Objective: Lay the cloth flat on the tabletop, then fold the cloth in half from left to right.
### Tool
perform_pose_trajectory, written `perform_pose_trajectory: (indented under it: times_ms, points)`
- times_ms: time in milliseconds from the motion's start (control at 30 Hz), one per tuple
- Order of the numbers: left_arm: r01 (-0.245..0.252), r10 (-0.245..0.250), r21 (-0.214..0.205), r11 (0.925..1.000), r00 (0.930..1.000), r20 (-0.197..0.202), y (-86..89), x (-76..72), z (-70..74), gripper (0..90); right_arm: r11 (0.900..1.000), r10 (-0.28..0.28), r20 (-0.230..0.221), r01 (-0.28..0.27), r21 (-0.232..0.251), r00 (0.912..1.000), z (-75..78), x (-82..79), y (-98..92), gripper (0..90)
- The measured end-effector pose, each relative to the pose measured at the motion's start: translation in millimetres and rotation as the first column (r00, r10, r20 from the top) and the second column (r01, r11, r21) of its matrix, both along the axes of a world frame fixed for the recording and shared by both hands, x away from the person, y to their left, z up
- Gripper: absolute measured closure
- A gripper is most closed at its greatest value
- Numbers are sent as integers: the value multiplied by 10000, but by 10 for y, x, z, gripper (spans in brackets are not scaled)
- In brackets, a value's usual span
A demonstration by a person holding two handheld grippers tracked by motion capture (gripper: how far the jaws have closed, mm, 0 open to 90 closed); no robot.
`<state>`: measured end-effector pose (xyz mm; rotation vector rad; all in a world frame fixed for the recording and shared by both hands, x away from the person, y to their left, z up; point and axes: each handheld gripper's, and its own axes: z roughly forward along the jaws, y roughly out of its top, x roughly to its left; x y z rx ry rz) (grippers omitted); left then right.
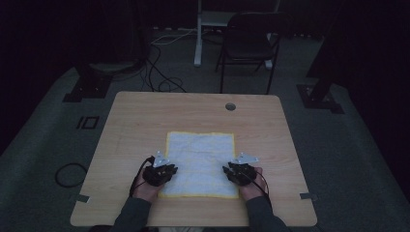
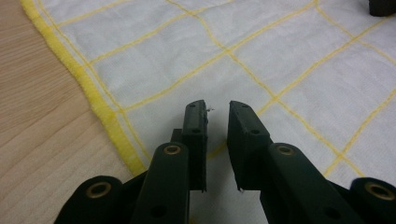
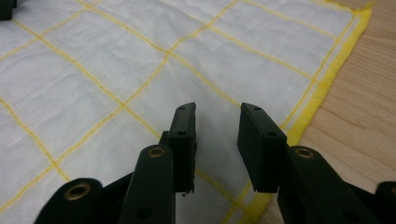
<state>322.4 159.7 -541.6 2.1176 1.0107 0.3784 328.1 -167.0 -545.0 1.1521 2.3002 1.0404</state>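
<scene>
Pale wood grain runs across the table [image 1: 145,116], a rounded-corner desktop with a small cable hole [image 1: 230,106] near its far edge, standing in a dim room on grey carpet. A white cloth [image 1: 200,154] crossed by thin yellow lines and hemmed in yellow lies flat on the table's near half, its near edge close to the person's side. The left gripper [image 1: 167,169] sits over the cloth's near left corner and the right gripper [image 1: 231,170] over its near right corner, each held in a hand [image 1: 145,189] that comes in from the bottom of the high view. In the left gripper view the left gripper [image 2: 217,109] has its jaws parted by a narrow gap, just above the fabric beside the yellow hem, with nothing pinched between them. In the right gripper view the right gripper [image 3: 217,112] stands a little wider, jaws spread and empty over the cloth near its hem. Beyond the table a dark folding chair [image 1: 249,43] stands beside a white post [image 1: 198,34], and black cables [image 1: 159,72] trail over the carpet. A loose cable loop [image 1: 70,174] lies on the floor at the left.
</scene>
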Motion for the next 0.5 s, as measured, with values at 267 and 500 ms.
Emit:
perform_pose_trajectory:
  times_ms: [267, 500]
  points:
    - [-231, 229, 95, 9997, 9996, 190, 14, -15, 30, 682, 10000, 47, 13, -47, 14, 10000, -2, 4, -5, 668]
    - [-1403, 1401, 9, 9901, 9892, 422, 172, 61, 66, 576, 10000, 50, 34, -50, 2, 10000, -3, 2, -3, 666]
